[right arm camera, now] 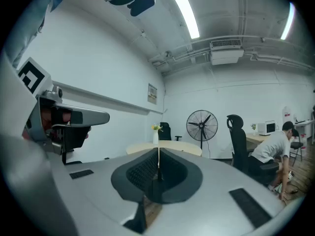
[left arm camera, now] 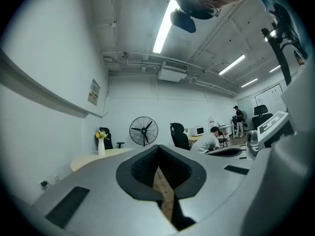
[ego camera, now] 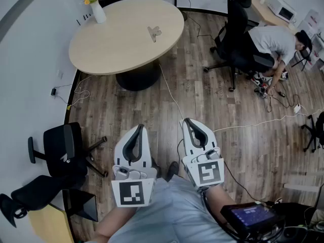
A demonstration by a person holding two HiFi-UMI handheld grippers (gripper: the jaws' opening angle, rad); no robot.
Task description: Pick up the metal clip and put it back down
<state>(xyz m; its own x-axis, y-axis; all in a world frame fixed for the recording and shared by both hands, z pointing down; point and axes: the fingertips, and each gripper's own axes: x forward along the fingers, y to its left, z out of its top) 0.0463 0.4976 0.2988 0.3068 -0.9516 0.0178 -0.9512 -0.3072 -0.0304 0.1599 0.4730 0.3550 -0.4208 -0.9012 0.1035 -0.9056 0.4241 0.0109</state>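
Nearest the lens, a grey shirt front, and just ahead of it the left claw (ego camera: 139, 128) and right claw (ego camera: 187, 120), side by side, pointing forward over wooden floor (ego camera: 147, 105). Both pinched together at the tips, with nothing held between them, as confirmed in the left gripper view and the right gripper view.

Well ahead, a round pale bench (ego camera: 111, 39), with the metal clip (ego camera: 154, 33) lying on its right half. At the bench's far left rim, well apart from the clip, a white vase of flowers (ego camera: 96, 8). Off to the right, a black office chair (ego camera: 235, 29) and a person (ego camera: 273, 39) bending over cables on the floor.

Judged as the very start of the task: the approach step, with the clip untouched and far out of reach. Next move likely calls for walking up to the bench, spreading one claw, lowering it over the clip, and closing squarely on it before lifting.
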